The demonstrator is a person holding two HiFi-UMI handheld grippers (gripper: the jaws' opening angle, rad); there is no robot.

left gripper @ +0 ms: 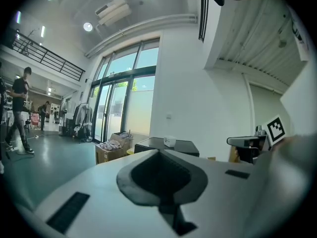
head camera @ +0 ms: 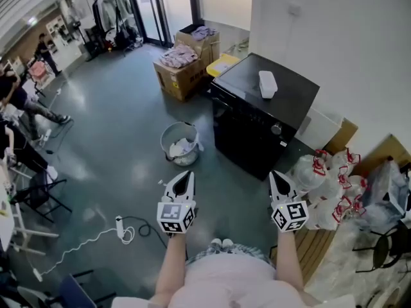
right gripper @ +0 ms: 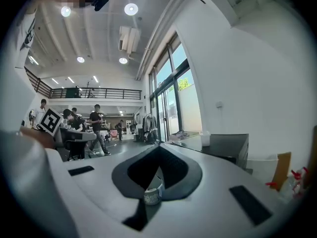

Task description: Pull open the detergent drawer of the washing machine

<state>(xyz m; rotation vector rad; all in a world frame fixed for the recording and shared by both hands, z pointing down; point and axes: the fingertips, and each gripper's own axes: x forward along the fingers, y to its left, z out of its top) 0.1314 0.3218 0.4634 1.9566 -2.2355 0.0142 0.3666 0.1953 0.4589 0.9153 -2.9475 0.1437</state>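
Black washing machine (head camera: 247, 124) centre-right of frame, well apart from both claws; detergent drawer too small to pick out. Left claw (head camera: 185, 177) closed, empty; right claw (head camera: 277, 176) likewise. Likely approach step; next: close in, open claw, grip drawer front.

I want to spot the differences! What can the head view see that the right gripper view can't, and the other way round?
Only the head view shows the power strip and the person's shoes. Only the right gripper view shows the ceiling lamps and the upstairs railing. Both show the black washing machine with a white box on top.
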